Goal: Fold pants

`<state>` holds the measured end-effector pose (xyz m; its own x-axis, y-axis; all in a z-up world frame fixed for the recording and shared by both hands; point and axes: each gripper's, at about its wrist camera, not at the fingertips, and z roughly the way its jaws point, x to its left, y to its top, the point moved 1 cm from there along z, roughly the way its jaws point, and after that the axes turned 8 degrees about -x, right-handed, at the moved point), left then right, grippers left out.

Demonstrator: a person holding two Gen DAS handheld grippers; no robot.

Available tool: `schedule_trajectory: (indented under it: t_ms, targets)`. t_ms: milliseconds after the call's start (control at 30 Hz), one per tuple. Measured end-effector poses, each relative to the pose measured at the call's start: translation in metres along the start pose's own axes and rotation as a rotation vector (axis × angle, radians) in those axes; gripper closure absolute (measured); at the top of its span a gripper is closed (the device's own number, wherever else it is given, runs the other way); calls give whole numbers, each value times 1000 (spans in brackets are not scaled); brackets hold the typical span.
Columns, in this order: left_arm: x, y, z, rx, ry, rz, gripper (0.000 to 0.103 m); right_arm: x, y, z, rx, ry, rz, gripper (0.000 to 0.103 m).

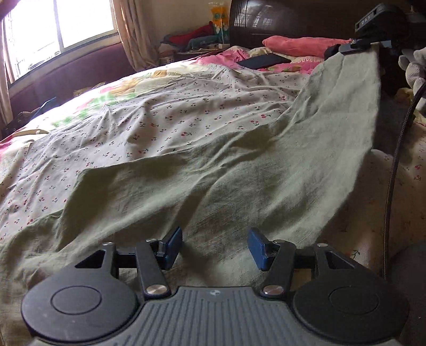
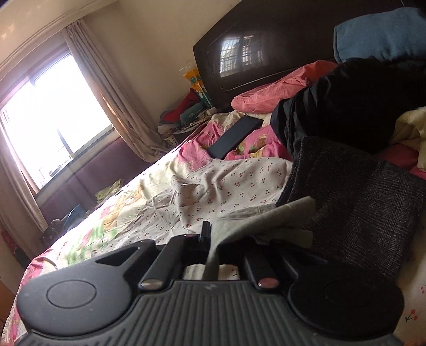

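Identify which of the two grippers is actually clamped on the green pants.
The right gripper, shut on the green pants; the left gripper is open.

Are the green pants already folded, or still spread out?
Spread, not folded: the pants lie on the bed, one end lifted by the right hand-held gripper.

The pants (image 1: 239, 170) lie spread across the near part of the bed sheet (image 1: 165, 117), with 1 end lifted off the bed toward the far right, where the right gripper (image 1: 346, 49) holds it. The left gripper (image 1: 215, 246) sits low over the near end of the pants, its 2 fingers apart with cloth lying between them. Behind the pants, a phone (image 1: 263, 60) rests on the bedding, in front of a pillow (image 1: 300, 45) that lies against the headboard (image 1: 287, 18). The window (image 1: 53, 29) stands at the far left. In the right wrist view, a folded garment (image 2: 354, 213) lies just right of the gripped cloth.
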<state>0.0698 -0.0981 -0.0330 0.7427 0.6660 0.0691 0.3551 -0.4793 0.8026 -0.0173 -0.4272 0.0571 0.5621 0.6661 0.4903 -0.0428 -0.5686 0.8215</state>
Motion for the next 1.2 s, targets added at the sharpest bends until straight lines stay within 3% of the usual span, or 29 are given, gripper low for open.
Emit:
schedule_trajectory:
  t_ms: [133, 233, 333, 467, 533, 600, 733, 1000, 1067, 1133, 1200]
  targets:
    - [26, -14, -24, -24, 39, -39, 36, 81, -35, -7, 69, 169, -211, 101]
    - [68, -31, -61, -51, 141, -85, 36, 159, -83, -12, 142, 329, -402, 101]
    - [108, -56, -98, -53, 257, -131, 36, 245, -152, -28, 177, 512, -650, 101]
    - [148, -98, -135, -14, 417, -178, 36, 323, -250, -67, 162, 761, -1038, 101]
    - [160, -117, -144, 11, 448, -215, 36, 342, -304, -93, 90, 861, -1280, 100]
    - [167, -131, -148, 23, 446, -269, 36, 347, -334, -109, 54, 922, -1419, 100]
    - [166, -144, -149, -2, 408, -313, 36, 348, -347, -108, 121, 917, -1406, 89]
    - [166, -142, -149, -56, 379, -345, 36, 360, -342, -102, 186, 860, -1311, 86]
    - [166, -142, -152, -63, 383, -352, 36, 366, -343, -105, 167, 862, -1298, 92]
    - [167, -143, -156, -71, 389, -358, 36, 373, -343, -104, 206, 856, -1244, 101]
    - [169, -144, -160, -80, 394, -364, 36, 380, -337, -107, 218, 857, -1173, 101]
